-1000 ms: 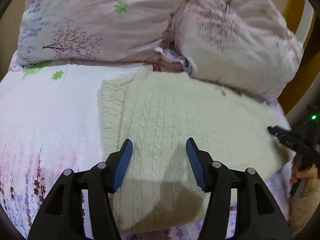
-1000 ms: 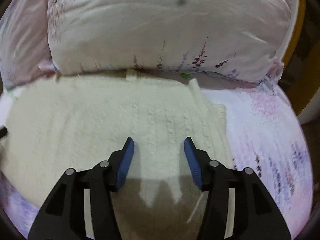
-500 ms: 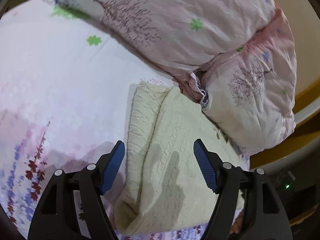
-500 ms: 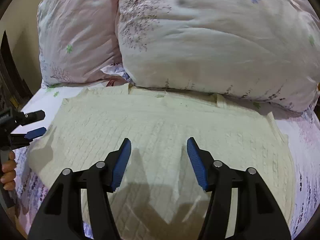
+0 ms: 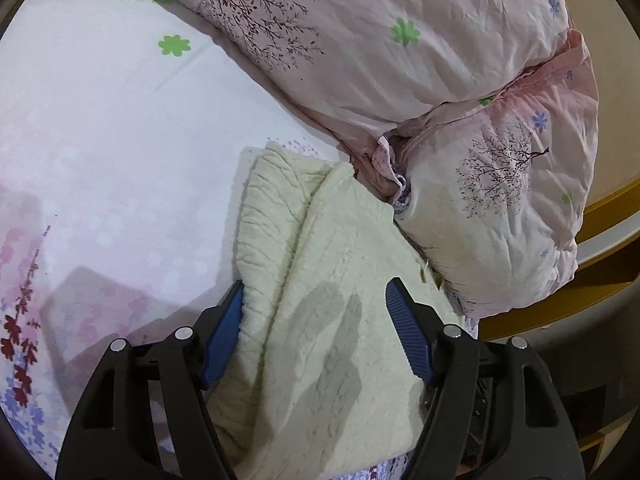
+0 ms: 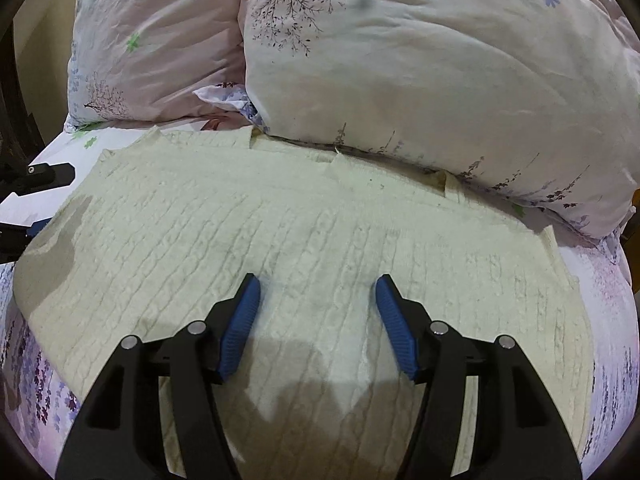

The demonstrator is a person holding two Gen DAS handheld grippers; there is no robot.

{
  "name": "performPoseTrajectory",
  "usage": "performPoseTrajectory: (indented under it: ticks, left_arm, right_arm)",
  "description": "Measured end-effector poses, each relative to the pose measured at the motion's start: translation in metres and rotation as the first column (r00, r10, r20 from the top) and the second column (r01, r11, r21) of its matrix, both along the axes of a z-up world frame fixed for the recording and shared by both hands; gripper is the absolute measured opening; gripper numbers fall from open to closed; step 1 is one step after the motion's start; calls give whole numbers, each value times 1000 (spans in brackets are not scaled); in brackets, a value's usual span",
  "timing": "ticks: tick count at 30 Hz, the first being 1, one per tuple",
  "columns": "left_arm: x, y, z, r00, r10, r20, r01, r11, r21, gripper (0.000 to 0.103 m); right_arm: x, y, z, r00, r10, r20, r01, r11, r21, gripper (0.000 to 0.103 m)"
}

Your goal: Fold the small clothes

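A cream cable-knit sweater (image 6: pixel 320 220) lies flat on the bed, its far edge against the pillows. In the left wrist view its left side (image 5: pixel 340 260) is folded inward into a thick double edge. My left gripper (image 5: pixel 315 286) straddles that edge with its jaws closing. The left pad (image 5: pixel 224 332) touches the fold while the right pad hovers over the knit, so nothing is pinched. My right gripper (image 6: pixel 317 280) hangs over the middle of the sweater with its jaws opening and nothing between them. The left gripper (image 6: pixel 40 200) also shows at the sweater's left border in the right wrist view.
Two large floral pillows (image 6: pixel 420 60) (image 6: pixel 152 40) press against the sweater's far edge. The white and pink floral sheet (image 5: pixel 120 140) stretches out left of the sweater. A yellow wooden bed frame (image 5: pixel 560 308) runs behind the pillows at the right.
The left view has rolled and shifted onto the sweater's folded left edge. The right gripper has slid left across the sweater, from near its right end to the middle, with jaws slightly wider.
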State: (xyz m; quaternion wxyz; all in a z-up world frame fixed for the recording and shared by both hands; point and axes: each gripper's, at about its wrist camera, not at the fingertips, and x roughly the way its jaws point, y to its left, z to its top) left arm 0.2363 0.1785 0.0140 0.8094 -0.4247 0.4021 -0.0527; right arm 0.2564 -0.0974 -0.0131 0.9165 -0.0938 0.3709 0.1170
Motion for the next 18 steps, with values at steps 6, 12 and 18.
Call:
performPoseTrajectory:
  ticks: [6, 12, 18]
  left_arm:
    - [4, -3, -3, 1000, -11, -1, 11, 999, -44, 57]
    - [8, -10, -6, 999, -32, 3, 32, 996, -80, 35]
    - [8, -18, 13, 997, -50, 65, 55, 996, -74, 17]
  right_arm:
    - [0, 0, -1, 1000, 1, -3, -1, 1000, 4, 61]
    - [0, 1, -1, 1000, 1, 0, -1, 1000, -1, 61]
    - [0, 2, -2, 1000, 3, 6, -3, 1000, -10, 63]
